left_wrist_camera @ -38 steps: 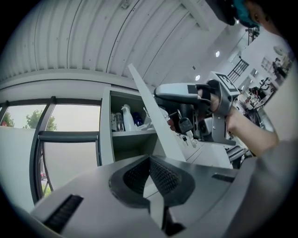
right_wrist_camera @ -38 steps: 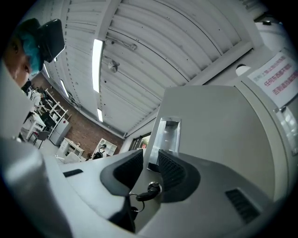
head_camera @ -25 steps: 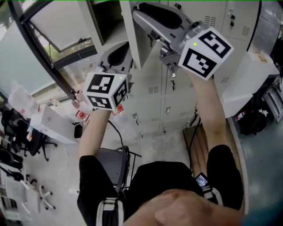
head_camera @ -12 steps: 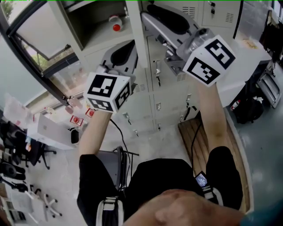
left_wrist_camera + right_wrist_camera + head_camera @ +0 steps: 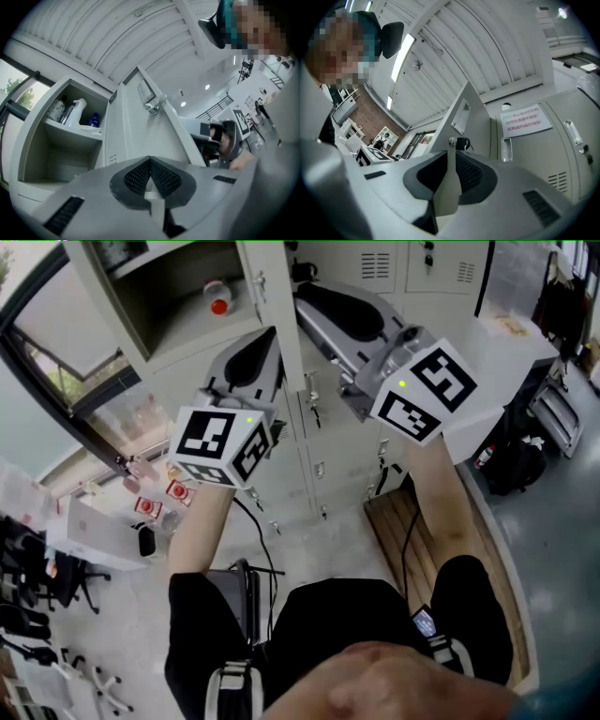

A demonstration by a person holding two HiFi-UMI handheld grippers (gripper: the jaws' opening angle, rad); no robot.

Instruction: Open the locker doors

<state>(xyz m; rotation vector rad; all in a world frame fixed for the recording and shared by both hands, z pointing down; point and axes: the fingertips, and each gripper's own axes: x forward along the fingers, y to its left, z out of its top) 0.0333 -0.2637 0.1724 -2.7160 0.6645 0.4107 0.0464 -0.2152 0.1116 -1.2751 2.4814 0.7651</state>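
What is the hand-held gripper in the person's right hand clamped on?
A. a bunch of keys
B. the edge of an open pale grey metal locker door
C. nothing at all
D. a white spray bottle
B: in the right gripper view, the right hand-held gripper has its jaws closed on the edge of the open pale grey metal locker door, which runs up between them.

blocked: open door [image 5: 278, 320] edge-on | free: compartment [image 5: 61, 157] below bottles [image 5: 75, 112]

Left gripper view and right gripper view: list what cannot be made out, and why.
Left gripper view: the left gripper covers the bottom of the open grey locker compartment; labels on its shelved white and blue bottles are too small.
Right gripper view: print on the white paper notice is too small.
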